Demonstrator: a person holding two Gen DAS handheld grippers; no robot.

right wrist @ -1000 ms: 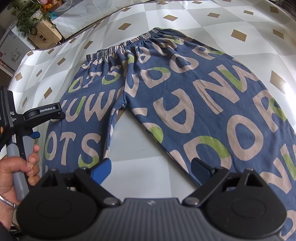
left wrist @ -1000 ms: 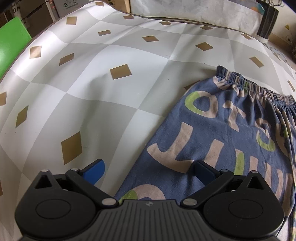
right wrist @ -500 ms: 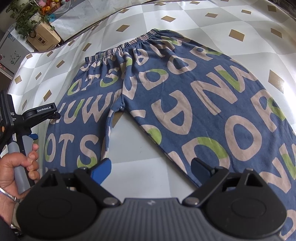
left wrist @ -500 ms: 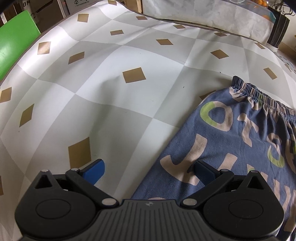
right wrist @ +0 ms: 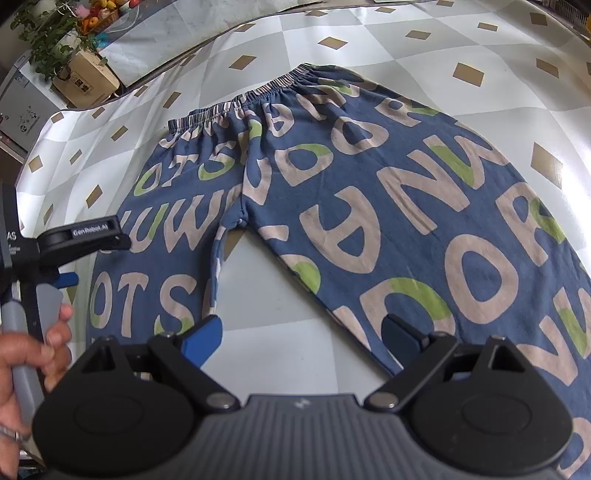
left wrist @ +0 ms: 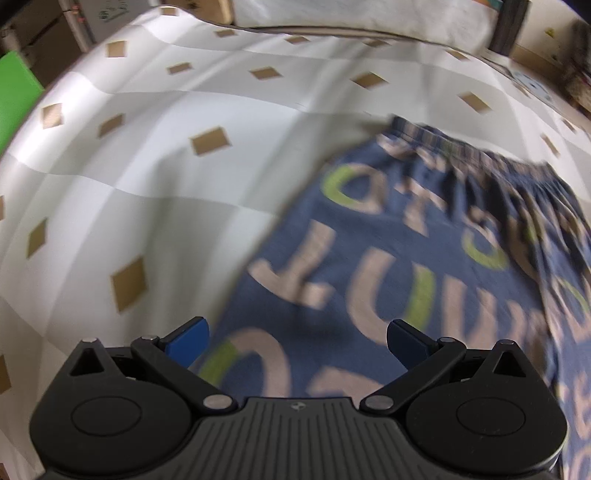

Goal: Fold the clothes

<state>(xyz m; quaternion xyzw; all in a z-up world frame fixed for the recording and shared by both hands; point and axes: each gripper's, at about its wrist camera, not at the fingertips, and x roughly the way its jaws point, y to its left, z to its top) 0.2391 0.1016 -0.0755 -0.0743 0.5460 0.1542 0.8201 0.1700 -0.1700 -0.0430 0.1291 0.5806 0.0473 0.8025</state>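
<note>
Checkered tabletop point(right wrist: 424, 22) bare around spread trousers point(right wrist: 369, 221); left hand-held gripper point(left wrist: 297, 338), right hand-held gripper point(right wrist: 301, 338) wide apart, empty.

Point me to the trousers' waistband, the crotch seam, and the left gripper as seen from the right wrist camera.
waistband point(right wrist: 258, 96), right wrist view, middle of the gathered elastic edge
crotch seam point(right wrist: 241, 220), right wrist view, where the legs split
left gripper point(right wrist: 122, 242), right wrist view, fingertip end

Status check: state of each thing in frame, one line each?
pants: spread flat on the table, unfolded, legs apart, waistband at the far end
left gripper: open, empty, over the pants' outer edge
right gripper: open, empty, between the legs
tablecloth: flat under the pants
</note>
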